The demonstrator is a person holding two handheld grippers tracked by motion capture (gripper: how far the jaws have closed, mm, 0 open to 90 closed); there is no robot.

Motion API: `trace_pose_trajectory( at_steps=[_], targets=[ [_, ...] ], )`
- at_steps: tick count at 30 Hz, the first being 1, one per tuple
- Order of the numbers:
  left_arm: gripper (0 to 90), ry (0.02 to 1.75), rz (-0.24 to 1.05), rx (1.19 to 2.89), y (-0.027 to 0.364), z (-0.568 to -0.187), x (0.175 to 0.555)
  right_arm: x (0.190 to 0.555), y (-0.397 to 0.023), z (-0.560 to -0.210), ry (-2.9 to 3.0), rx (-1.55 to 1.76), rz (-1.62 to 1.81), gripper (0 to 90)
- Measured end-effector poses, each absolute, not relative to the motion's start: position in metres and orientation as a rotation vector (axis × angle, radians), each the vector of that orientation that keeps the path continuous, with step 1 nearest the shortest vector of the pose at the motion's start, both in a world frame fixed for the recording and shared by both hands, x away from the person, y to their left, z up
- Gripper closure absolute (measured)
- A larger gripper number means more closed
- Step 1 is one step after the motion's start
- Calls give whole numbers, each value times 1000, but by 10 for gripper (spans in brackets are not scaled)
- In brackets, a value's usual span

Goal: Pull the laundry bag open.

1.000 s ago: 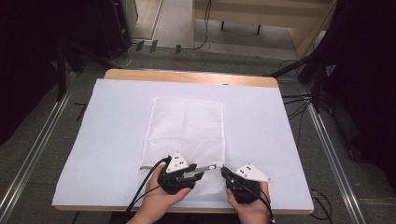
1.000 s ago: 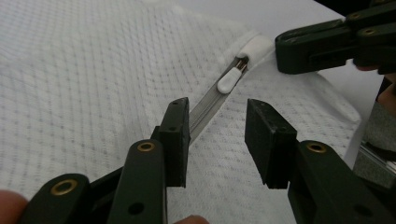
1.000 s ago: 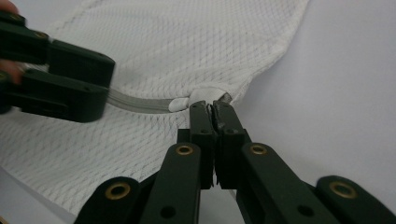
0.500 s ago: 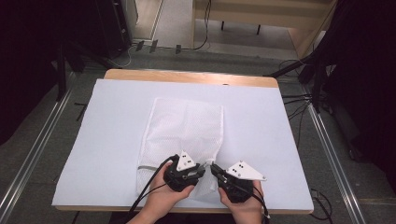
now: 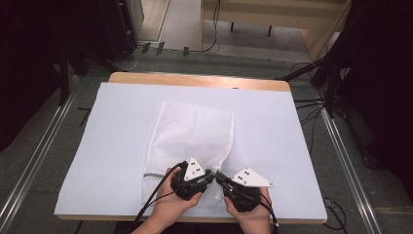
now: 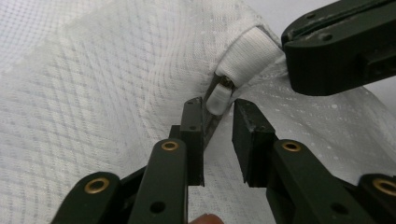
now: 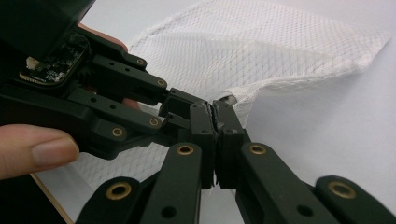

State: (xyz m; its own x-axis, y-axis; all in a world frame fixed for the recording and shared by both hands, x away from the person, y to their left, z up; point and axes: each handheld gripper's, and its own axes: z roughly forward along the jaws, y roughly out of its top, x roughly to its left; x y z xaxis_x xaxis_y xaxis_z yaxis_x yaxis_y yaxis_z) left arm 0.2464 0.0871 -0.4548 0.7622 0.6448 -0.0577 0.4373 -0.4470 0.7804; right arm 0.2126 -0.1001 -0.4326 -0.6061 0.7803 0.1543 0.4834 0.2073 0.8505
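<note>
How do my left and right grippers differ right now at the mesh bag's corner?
The left gripper is open, its fingers straddling the white zipper pull; the right gripper is shut, pinching the mesh bag by its edge. Both meet at the bag's near corner.

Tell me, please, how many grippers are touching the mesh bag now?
2. The left gripper is open around the zipper pull of the mesh bag. The right gripper is shut on the bag's edge, close beside the left one.
</note>
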Motion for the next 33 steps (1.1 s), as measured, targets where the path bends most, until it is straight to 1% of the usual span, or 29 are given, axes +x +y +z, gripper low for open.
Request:
trace_pose_trajectory(
  at_steps=[2,8,12,16,24,29,31,32,33],
  targets=[
    [794,789,320,2120,86,-455,246,212,-99,-432,2185,1182,1356,898],
    [820,790,315,2117,90,-452,247,212,-102,-431,2178,1182,1348,898],
    [837,797,346,2113,92,-450,248,213,-106,-431,2168,1201,1339,898],
    [832,801,349,2110,93,-450,248,213,-107,-430,2165,1200,1336,898],
    [827,749,453,2157,84,-450,245,213,-104,-429,2168,1191,1343,898],
    [815,711,540,2186,77,-450,241,214,-105,-429,2172,1198,1350,898],
    [821,710,539,2186,76,-450,242,214,-104,-429,2177,1199,1353,898],
    [846,710,536,2184,76,-450,242,215,-103,-429,2178,1198,1354,898],
    [846,697,537,2188,75,-451,242,215,-103,-429,2178,1198,1354,898]
  ],
)
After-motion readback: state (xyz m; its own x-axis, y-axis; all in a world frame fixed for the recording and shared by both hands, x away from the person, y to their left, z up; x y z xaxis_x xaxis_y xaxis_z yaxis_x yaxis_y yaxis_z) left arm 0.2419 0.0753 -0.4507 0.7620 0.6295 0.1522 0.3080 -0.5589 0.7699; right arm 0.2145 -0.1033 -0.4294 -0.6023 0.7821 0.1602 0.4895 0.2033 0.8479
